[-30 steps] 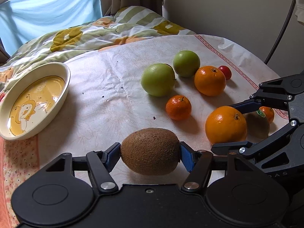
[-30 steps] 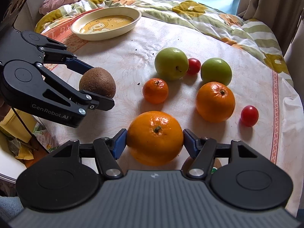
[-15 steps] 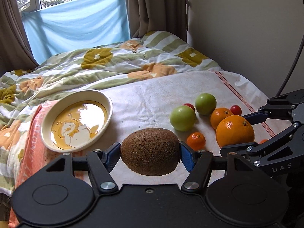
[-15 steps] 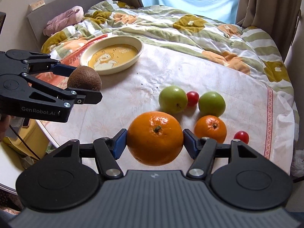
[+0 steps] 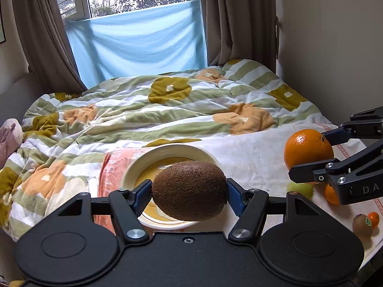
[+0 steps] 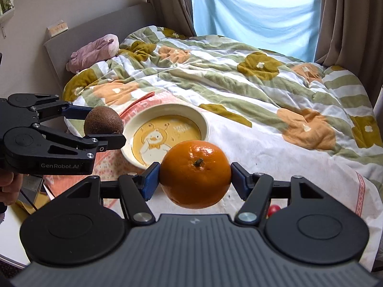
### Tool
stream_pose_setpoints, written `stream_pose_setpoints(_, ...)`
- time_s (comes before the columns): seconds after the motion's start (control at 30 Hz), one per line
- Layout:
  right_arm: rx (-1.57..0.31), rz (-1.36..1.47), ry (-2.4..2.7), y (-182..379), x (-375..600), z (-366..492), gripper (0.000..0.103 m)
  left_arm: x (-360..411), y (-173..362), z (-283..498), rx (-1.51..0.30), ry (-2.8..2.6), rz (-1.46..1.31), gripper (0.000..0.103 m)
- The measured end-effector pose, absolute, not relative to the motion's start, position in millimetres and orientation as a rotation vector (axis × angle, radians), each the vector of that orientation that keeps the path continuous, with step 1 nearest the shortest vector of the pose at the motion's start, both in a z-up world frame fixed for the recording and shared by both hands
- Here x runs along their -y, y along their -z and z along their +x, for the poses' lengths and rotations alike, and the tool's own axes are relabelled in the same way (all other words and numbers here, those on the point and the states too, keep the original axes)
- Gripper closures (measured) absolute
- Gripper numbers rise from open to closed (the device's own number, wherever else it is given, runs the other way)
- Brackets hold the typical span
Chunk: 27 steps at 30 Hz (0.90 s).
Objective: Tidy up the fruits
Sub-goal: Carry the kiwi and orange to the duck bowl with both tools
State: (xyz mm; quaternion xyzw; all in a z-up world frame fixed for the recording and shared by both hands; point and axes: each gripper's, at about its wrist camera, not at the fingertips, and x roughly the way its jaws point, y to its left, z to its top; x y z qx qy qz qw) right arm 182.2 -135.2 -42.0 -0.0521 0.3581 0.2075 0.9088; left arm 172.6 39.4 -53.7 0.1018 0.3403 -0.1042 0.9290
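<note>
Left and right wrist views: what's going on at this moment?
A person is sorting fruit with two handheld grippers. The left gripper is shut on a kiwi, held in the air in front of the cream bowl with the duck picture. The right gripper is shut on a large orange, also held up near the bowl. The bowl holds no fruit yet. A second kiwi and other fruit remain on the cloth.

Left wrist view: close, faces far window. Right wrist view: close, faces far-left. Shared: cream round duck-print plate (image 5: pixel 134 167) (image 6: pixel 203 122), striped flowered quilt (image 5: pixel 167 110) (image 6: pixel 239 83).
</note>
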Motion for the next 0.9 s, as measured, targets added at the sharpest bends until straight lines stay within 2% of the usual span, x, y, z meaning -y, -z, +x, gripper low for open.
stream_pose_setpoints(0.33,-0.737,-0.071,-0.369,38,64,277,0.025,-87,65,253,-0.716,0.23,0.229,0.033)
stream_pose_setpoints(0.63,-0.824,-0.049,-0.289,85,28,351,0.025,-98,115,313,-0.803,0.329,0.256,0.033)
stream_pose_setpoints(0.9,-0.888,-0.003,-0.213,122,30,379,0.025,-89,159,330,-0.821,0.4,0.4,0.033)
